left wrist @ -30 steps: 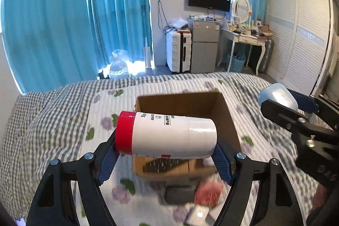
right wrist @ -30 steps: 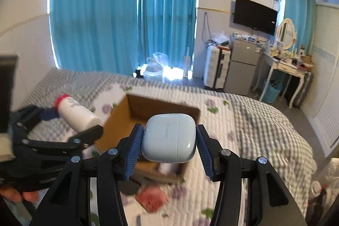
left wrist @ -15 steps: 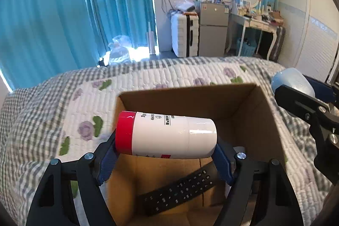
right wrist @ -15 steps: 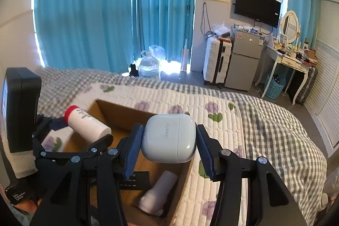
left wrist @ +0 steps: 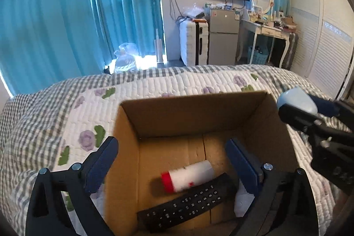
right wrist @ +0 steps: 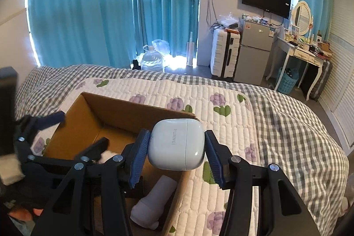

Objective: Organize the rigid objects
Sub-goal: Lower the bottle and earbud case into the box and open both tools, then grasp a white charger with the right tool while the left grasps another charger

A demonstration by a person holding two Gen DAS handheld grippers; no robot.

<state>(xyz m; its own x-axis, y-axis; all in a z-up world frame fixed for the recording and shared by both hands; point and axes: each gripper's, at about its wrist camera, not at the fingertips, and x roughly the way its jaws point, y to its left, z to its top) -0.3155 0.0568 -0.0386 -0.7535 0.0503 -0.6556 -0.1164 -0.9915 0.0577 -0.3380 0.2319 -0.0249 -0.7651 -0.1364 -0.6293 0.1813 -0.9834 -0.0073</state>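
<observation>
An open cardboard box [left wrist: 192, 110] stands on the bed. My left gripper [left wrist: 172, 158] is open and empty above it. A white bottle with a red cap [left wrist: 188, 176] lies blurred inside the box, against a black remote control [left wrist: 185, 202]. A white cylinder [right wrist: 154, 202] also lies in the box. My right gripper [right wrist: 177, 147] is shut on a white earbuds case [right wrist: 177, 145] and holds it over the box's right wall [right wrist: 137, 107]. The case also shows in the left wrist view [left wrist: 296, 101].
The bed has a quilted floral cover [right wrist: 221, 112] and a grey checked blanket [right wrist: 298, 129]. Beyond its far edge are blue curtains [left wrist: 66, 14], a white suitcase [left wrist: 194, 41], a small fridge [left wrist: 223, 37] and a dressing table [left wrist: 270, 30].
My left gripper has opened and let go of the red-capped bottle, which has dropped into the box. The right gripper still holds the earbuds case, now closer over the box.
</observation>
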